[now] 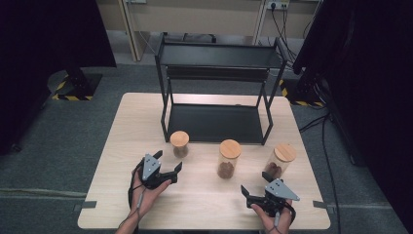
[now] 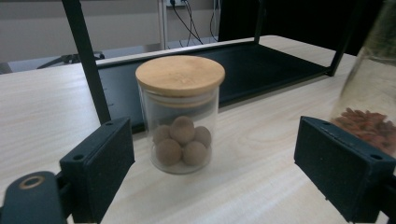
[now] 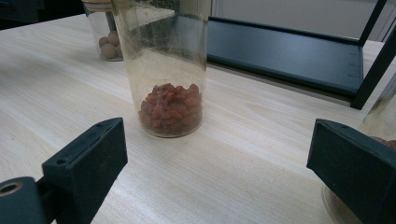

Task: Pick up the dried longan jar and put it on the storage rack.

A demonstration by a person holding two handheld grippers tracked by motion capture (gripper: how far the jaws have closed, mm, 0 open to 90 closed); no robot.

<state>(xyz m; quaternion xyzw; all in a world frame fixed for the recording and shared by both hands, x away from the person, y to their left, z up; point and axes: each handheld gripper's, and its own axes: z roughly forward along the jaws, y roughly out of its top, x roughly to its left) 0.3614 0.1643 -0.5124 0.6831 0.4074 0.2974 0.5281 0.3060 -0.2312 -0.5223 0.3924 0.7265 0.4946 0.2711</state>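
The table carries everything here, and at its far half stands the black two-tier rack, its lower shelf bare. In front of the rack, three lidded glass jars stand upright in a row, well apart from each other: the tall middle jar with red-brown bits at its bottom, the right jar, and the short left jar with brown balls under a wooden lid.

My left hand-held gripper lies near the short jar, on its near side, with jaws wide and nothing between them. In the left gripper view the short jar stands centred ahead of the two pads, not yet between them, just in front of the rack's left post. My right hand-held gripper rests at the near right of the table, jaws also wide and empty. In its own view it faces the middle jar, with the right jar close behind its right pad.

I judge the step in hand to be the left approach to the short jar, before any grasp. The next move calls for sliding forward until the pads flank the glass below the lid, then closing squarely, since round smooth glass may slip or tip if caught off centre.
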